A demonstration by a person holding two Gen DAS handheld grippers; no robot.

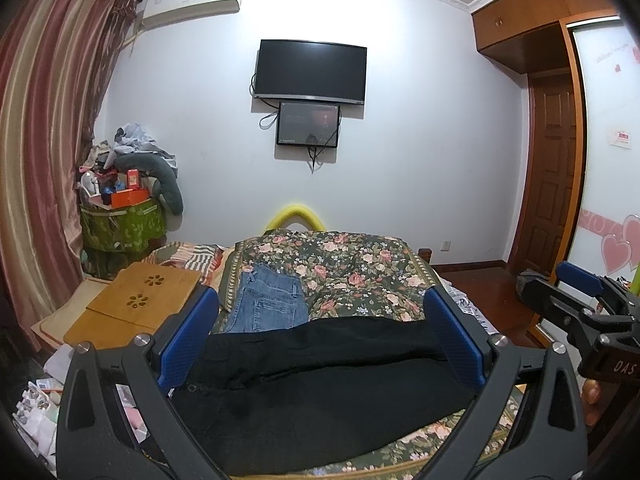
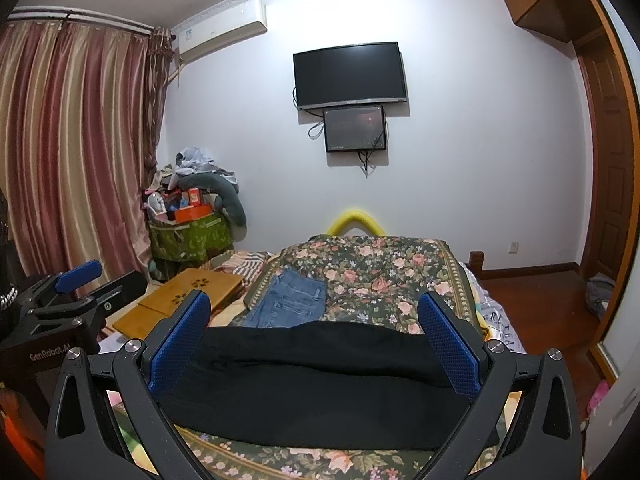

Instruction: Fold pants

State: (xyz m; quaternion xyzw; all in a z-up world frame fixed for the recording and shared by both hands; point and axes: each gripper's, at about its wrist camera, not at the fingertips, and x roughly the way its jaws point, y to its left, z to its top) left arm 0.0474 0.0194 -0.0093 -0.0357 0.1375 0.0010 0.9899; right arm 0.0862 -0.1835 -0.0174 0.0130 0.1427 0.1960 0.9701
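Observation:
Black pants (image 1: 320, 384) lie spread across the floral bedspread (image 1: 352, 272), just in front of both grippers; they also show in the right wrist view (image 2: 320, 384). Folded blue jeans (image 1: 268, 300) lie behind them on the bed, also in the right wrist view (image 2: 288, 300). My left gripper (image 1: 320, 320) is open and empty above the black pants. My right gripper (image 2: 314, 320) is open and empty above them too. The right gripper shows at the right edge of the left wrist view (image 1: 580, 300), and the left gripper at the left edge of the right wrist view (image 2: 72, 292).
A wooden lap table (image 1: 140, 300) lies left of the bed. A cluttered green bin (image 1: 120, 224) stands by the curtains (image 1: 40, 160). Screens hang on the far wall (image 1: 310, 72). A wardrobe and door (image 1: 556, 160) are at the right, with wooden floor beside the bed.

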